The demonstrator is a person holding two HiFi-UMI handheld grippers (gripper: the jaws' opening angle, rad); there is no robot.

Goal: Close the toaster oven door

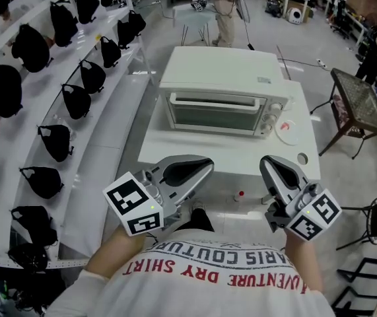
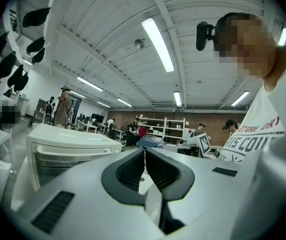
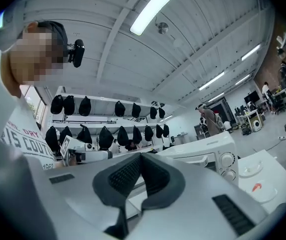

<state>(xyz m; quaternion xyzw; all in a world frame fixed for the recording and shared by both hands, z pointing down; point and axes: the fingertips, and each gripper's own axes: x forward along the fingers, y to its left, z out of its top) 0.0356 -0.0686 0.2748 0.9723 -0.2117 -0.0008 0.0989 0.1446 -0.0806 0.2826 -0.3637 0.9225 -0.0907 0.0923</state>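
1. The oven sits in the middle of the counter. Its door stands upright against the body, with the handle along the top edge. It looks shut, so the closing seems done.
2. The left tongs and right tongs hang on the near side of the oven, well apart from it and close to the person's shirt. On each, the pads are pressed together with nothing between them.
3. What probably remains is a check that the door lies flush all the way across. If one corner gapes, a good fix would be a light, level push with closed tips at the middle of the handle. A push at one end could twist the door or slide the oven back.
4. The counter is white and smooth. The oven's knobs are at its right end, and just right of the oven lies a white disc with a red mark.
5. Left of the oven, a white rack carries rows of black items. Right of it stands a dark mesh-topped table. Beyond it a person stands on the open workshop floor.
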